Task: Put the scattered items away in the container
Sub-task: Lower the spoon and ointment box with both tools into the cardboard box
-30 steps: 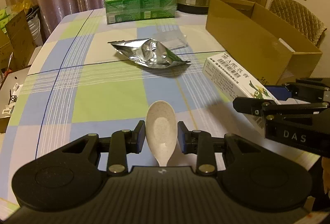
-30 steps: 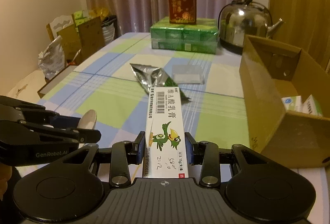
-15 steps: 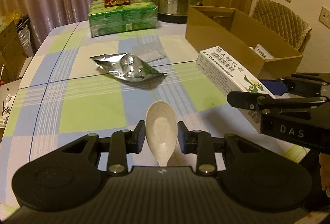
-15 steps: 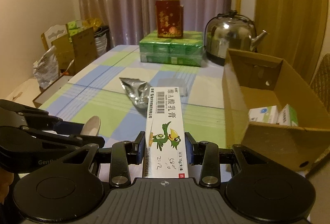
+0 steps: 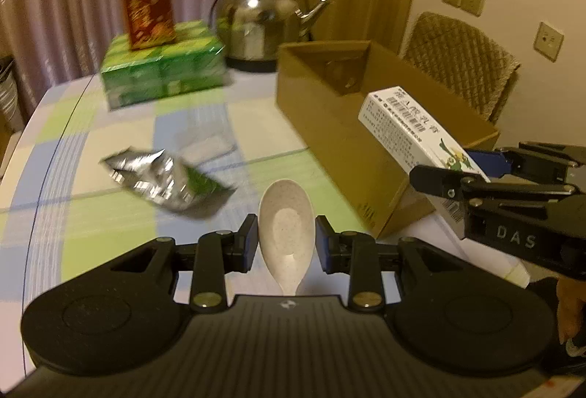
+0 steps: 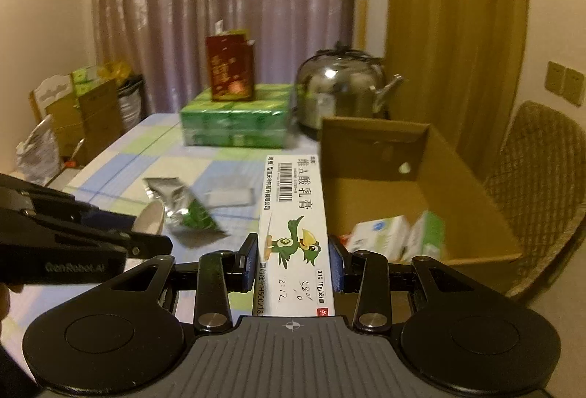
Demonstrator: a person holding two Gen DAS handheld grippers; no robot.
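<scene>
While clamping spoon (fingers narrowed), box gripped.

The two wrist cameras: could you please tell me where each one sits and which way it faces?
Left wrist: sits on the left claw, faces along the table to the cardboard box; it grips a spoon.
Right wrist: sits on the right claw, faces the box's open inside; it grips a carton.
Shared: box, kettle, foil bag, each other's claw.

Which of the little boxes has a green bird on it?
The long white box gripped by the right gripper has the green bird. The two small boxes lying inside the cardboard box show no bird.
</scene>
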